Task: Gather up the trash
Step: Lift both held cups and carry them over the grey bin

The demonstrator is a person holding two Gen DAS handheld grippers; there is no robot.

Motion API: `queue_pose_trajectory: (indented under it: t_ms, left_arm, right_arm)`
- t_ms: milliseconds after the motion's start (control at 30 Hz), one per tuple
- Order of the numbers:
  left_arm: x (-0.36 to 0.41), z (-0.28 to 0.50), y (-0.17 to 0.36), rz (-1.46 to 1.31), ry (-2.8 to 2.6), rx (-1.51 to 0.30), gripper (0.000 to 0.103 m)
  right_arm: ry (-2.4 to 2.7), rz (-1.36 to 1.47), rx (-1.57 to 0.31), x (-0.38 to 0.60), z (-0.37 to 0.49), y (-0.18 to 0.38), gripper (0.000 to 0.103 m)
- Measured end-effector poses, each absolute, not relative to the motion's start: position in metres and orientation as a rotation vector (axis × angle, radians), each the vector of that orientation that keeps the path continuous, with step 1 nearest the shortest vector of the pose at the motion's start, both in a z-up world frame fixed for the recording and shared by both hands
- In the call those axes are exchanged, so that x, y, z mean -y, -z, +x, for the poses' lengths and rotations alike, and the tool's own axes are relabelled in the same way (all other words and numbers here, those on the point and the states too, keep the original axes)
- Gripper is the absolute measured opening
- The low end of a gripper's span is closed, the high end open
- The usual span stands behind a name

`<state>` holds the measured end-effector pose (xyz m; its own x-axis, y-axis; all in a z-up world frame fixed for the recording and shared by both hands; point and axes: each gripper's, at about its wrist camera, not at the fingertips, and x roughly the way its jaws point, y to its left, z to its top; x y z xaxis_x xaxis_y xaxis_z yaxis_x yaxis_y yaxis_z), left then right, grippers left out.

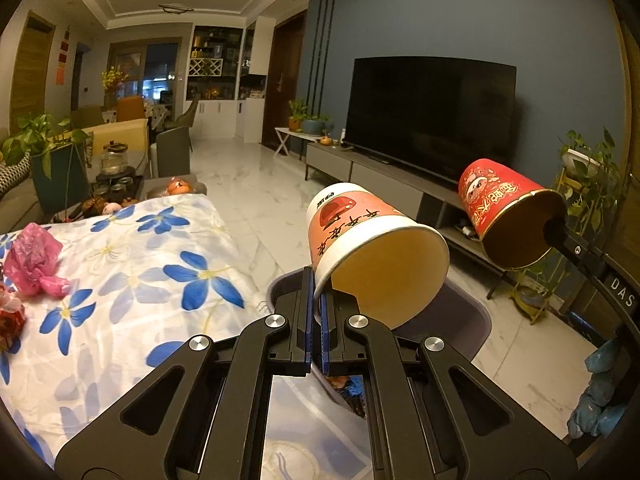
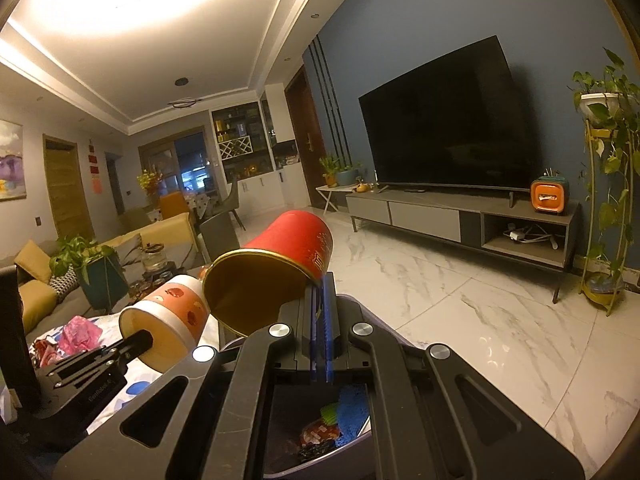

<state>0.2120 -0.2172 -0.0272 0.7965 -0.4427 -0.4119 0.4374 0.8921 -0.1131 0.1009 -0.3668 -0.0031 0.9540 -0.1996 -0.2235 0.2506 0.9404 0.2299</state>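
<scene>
My left gripper (image 1: 318,300) is shut on the rim of a pink and white paper cup (image 1: 372,240). The cup is tipped with its mouth toward the camera, above a grey-purple bin (image 1: 468,320). My right gripper (image 2: 320,308) is shut on the rim of a red paper cup (image 2: 288,256), which is tilted over the same bin (image 2: 352,440). Wrappers and blue scraps lie inside the bin. The left wrist view shows the red cup (image 1: 504,208) to the right. In the right wrist view the pink cup (image 2: 172,312) is at the left.
A table with a blue-flower cloth (image 1: 140,280) is at the left, carrying a pink plastic bag (image 1: 34,260) and a red wrapper (image 1: 10,320). Beyond the marble floor (image 2: 460,300) stand a TV cabinet (image 2: 460,216), a plant stand (image 2: 604,200) and a sofa (image 2: 36,292).
</scene>
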Motion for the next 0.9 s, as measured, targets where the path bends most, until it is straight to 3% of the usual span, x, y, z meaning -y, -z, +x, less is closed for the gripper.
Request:
queue_pose_trajectory:
  t_ms: [900]
  left_arm:
    - [0.241, 0.229, 0.042, -0.021, 0.502, -0.494, 0.002]
  right_arm:
    - [0.236, 0.275, -0.221, 0.367, 0.110, 0.010, 0.004]
